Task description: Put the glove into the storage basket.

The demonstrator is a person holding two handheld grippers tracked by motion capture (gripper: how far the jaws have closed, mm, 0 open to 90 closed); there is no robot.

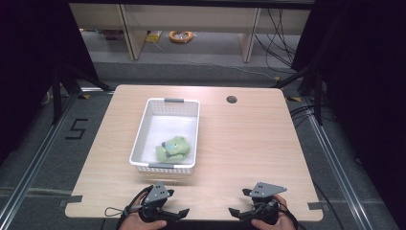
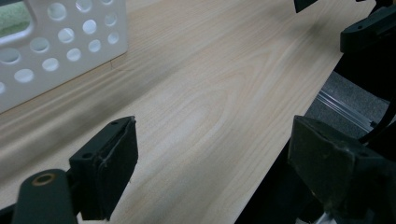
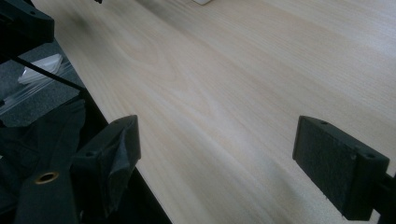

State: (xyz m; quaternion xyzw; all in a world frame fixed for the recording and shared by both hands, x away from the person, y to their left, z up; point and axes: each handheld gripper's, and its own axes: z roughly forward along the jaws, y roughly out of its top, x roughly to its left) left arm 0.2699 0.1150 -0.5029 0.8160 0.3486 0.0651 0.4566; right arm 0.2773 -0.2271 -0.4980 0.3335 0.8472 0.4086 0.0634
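A white perforated basket point(image 1: 144, 125) stands on the wooden table point(image 1: 249, 139), left of centre. Green folded cloth items point(image 1: 173, 149) lie in its near end. My left gripper point(image 1: 173, 211) rests at the table's front edge, left of centre, open with nothing between its jaws. My right gripper point(image 1: 241, 211) sits at the front edge further right, also open and empty. In the left gripper view the basket point(image 2: 60, 51) stands at upper left, beyond my left gripper point(image 2: 212, 163). The right gripper view looks across bare tabletop between the spread jaws of my right gripper point(image 3: 224, 163).
A round cable hole point(image 1: 231, 99) lies near the table's far edge. Tape strips mark the front corners point(image 1: 74, 199). Beyond the table stand desk legs and an orange cable coil point(image 1: 180, 35) on the floor. Metal rails point(image 1: 330, 158) run along both sides.
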